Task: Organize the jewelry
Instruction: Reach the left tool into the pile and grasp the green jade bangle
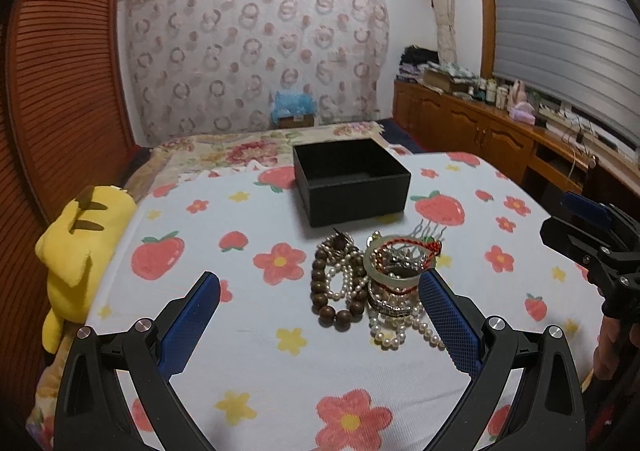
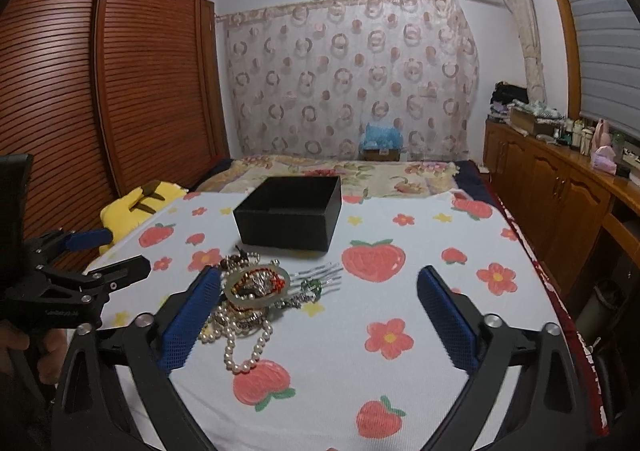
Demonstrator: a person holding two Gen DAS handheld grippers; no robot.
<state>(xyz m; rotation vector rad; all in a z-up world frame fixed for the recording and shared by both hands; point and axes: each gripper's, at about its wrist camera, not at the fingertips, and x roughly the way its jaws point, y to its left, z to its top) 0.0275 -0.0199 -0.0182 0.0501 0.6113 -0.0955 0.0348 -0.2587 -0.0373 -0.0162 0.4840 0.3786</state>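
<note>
Beyond the jewelry heap (image 1: pixel 372 283), black box (image 1: pixel 352 181); both grippers (image 1: pixel 320 315) (image 2: pixel 320 315) gape wide, seemingly untouching.

Matt black card box (image 1: pixel 352 181); beside it, glossy pearl strands (image 1: pixel 394 325), dull wooden beads (image 1: pixel 320 287), on soft printed cloth (image 1: pixel 256 363).

My bedroom around the bed

A yellow plush toy (image 1: pixel 86 235) lies at my strawberry-print white blanket's (image 1: pixel 248 339) left edge; slatted brown wooden wardrobe (image 2: pixel 120 91) beyond, patterned sheer curtain (image 2: pixel 352 75) opposite.
</note>
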